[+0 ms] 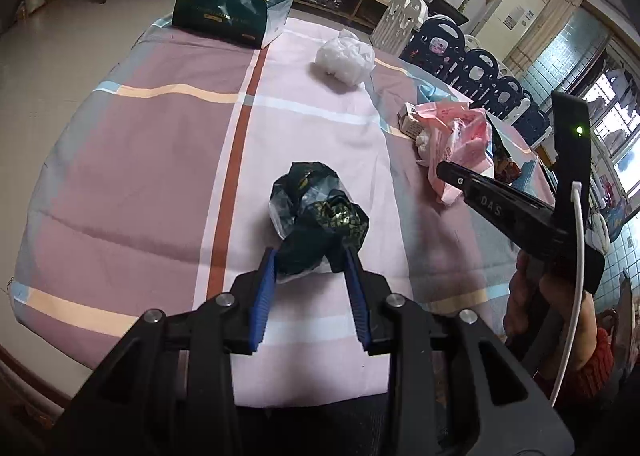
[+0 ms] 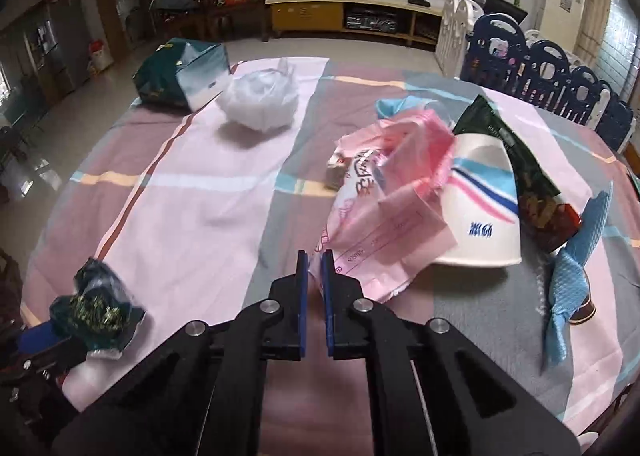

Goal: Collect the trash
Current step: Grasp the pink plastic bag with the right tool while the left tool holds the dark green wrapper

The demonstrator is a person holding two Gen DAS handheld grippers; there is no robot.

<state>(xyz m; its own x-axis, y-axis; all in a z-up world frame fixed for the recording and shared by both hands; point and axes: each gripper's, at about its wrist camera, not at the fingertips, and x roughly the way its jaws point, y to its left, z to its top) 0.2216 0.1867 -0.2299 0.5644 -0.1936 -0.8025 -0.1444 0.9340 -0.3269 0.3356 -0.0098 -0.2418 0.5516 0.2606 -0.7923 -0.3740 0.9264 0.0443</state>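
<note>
**A:** What is the trash being handled, and where is it?

**B:** Two pieces. A dark green crumpled wrapper [image 1: 316, 216], balled up with clear film and gold print, sits on the near middle of the tablecloth [image 1: 160, 176]; the left gripper [image 1: 310, 260] has its blue fingers [image 1: 266, 284] on either side of it, touching its near end, so it looks pinched. A pink plastic bag [image 2: 384, 212], thin and wrinkled with red printing, lies right of centre; the right gripper [image 2: 314, 264] has its fingers nearly pressed together on the bag's near edge, a sliver of pink between them.

**A:** Why hold them that way?

**B:** My judgement: each tool grips a loose edge because soft film gives no firm body to clamp; lifting by an edge should carry the rest (the bag may spill whatever it holds).

**A:** What surrounds them?

**B:** Touching the pink bag is a white paper bowl [image 2: 480, 216] tipped on its side, with blue and pink stripes; beside that a dark snack packet [image 2: 516, 172] and a blue textured cloth [image 2: 572, 268]; a small carton [image 2: 336, 172] peeks from behind the bag. Farther off, a white crumpled bag [image 2: 260, 100]; at the far edge, a dark green gift bag [image 2: 180, 76], perhaps the collecting spot, though I cannot tell.
</note>
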